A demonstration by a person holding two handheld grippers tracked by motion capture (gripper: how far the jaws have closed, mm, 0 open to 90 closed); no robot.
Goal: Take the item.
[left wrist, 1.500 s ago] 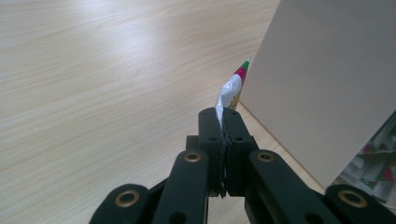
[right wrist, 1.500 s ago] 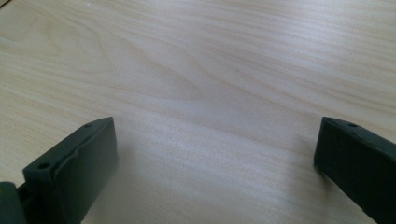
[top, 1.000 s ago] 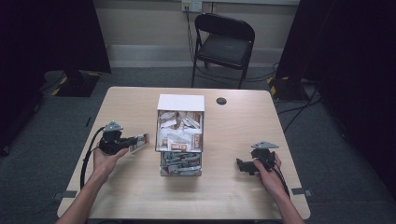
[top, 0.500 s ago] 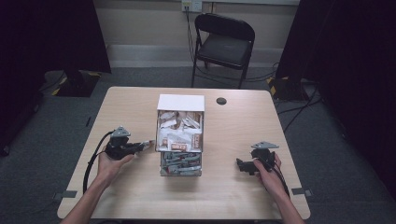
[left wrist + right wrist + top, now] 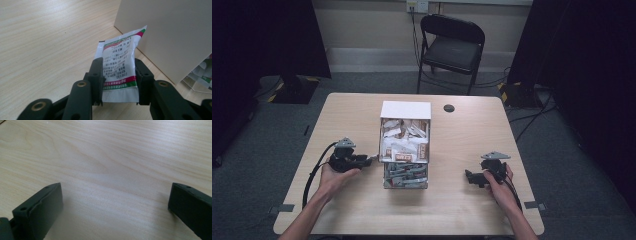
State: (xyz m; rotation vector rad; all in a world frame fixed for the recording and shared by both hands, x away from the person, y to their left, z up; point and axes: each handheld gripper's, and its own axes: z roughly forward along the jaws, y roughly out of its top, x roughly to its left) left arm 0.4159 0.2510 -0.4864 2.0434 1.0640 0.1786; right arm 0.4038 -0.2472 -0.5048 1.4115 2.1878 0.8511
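A white packet (image 5: 120,50) with printed text and a red-and-green band lies on the table (image 5: 462,215), its far end against the side wall (image 5: 162,37) of the box. My left gripper (image 5: 118,61) has just been opening its jaws; they now stand on either side of the packet, not pressing it. In the high view the left gripper (image 5: 369,161) points at the left side of the box (image 5: 406,109), which holds several packets. My right gripper (image 5: 468,176) rests low at the table's right, open, with bare wood between its jaws (image 5: 116,187).
A small black round disc (image 5: 449,108) sits on the table behind the box. A dark folding chair (image 5: 452,47) stands beyond the far edge. Cables trail from both grippers toward the person's forearms.
The left gripper came down and a little right toward the box with the packet. Its jaws, shut on the packet before, have parted. The right hand has kept still.
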